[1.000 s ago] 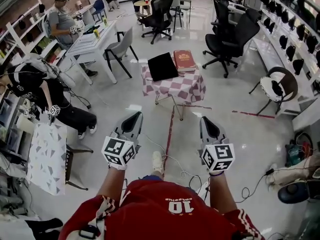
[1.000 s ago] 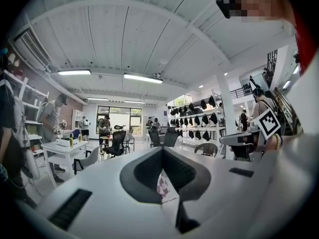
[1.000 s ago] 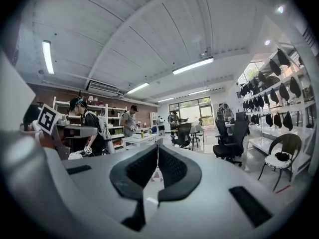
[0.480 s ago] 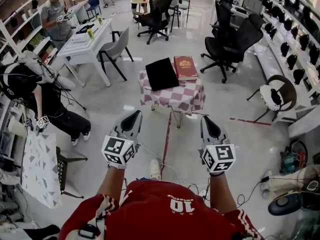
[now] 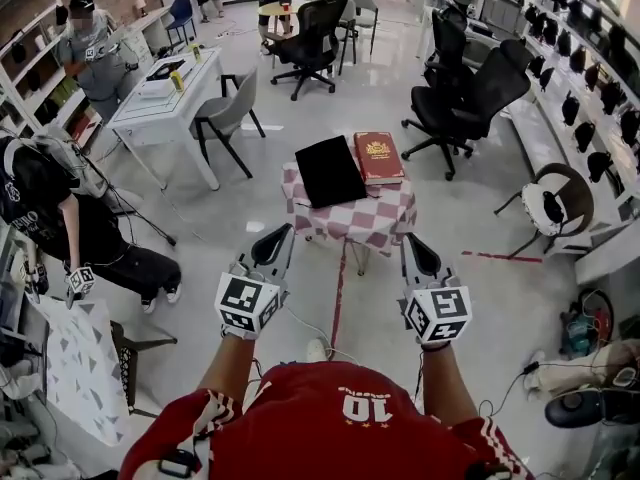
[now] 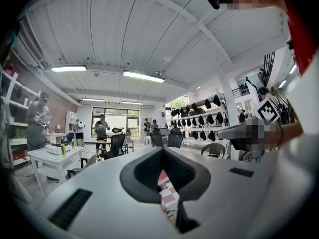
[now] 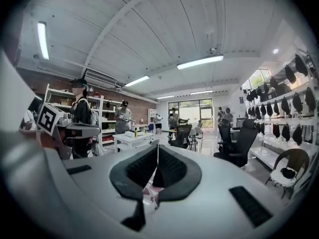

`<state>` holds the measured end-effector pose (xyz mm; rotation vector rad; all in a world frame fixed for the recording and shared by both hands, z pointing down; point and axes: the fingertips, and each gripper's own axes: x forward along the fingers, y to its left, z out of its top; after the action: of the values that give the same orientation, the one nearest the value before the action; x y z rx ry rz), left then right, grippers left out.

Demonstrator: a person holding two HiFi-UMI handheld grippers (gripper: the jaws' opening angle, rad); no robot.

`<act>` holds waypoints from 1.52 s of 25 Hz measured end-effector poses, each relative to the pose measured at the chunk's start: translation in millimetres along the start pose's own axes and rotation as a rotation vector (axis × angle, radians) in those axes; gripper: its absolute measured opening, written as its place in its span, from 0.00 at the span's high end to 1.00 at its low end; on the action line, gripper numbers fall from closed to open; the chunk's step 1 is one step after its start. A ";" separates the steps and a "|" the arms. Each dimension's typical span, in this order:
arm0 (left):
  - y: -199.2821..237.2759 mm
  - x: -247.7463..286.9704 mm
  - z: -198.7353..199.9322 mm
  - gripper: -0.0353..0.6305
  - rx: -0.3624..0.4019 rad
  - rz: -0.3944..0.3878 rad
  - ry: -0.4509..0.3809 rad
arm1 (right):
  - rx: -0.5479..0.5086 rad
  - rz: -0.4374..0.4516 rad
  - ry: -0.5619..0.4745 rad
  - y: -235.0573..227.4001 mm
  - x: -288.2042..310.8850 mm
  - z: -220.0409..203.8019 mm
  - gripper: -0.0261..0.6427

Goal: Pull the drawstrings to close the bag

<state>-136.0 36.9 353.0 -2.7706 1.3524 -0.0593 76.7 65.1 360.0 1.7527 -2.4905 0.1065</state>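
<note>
The black bag (image 5: 330, 169) lies flat on a small desk (image 5: 352, 215) covered by a pink-and-white checked cloth, out ahead of the person on the shiny floor (image 5: 500, 298). Just beside it, to its right, lies a red book (image 5: 379, 157). The bag's drawstrings are too small to make out. Both tongs are held out level in front of the person's chest, side by side and well apart, pointing toward the small desk and short of it. The left tongs (image 5: 281, 235) are closed, the tips meeting with nothing between them (image 6: 161, 150); a strip of the checked cloth (image 6: 168, 195) shows through the gap behind the tips. The right tongs (image 5: 411, 242) are likewise closed and empty (image 7: 157, 145). Neither touches the bag.
</note>
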 end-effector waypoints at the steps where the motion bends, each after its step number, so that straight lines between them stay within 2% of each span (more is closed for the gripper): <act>1: 5.6 4.9 -1.9 0.94 0.001 -0.005 0.001 | -0.003 -0.002 0.001 1.1 7.4 0.9 0.93; 9: 38.6 34.4 -12.9 0.94 -0.033 -0.045 -0.005 | 0.001 -0.033 0.009 2.7 47.9 -1.0 0.93; 22: 52.1 76.6 -19.5 0.94 -0.093 -0.070 0.003 | 0.021 -0.062 0.022 -20.8 72.3 -3.2 0.93; 32: 78.1 142.2 -19.6 0.94 -0.076 -0.029 0.017 | 0.034 -0.018 -0.007 -68.2 142.9 7.9 0.94; 38: 86.5 190.4 -12.3 0.94 -0.041 -0.017 0.005 | 0.008 0.019 -0.036 -96.5 185.9 21.3 0.93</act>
<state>-87.8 -166.8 361.0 -2.8174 1.3463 -0.0396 104.5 -143.7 360.9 1.7500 -2.5355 0.0872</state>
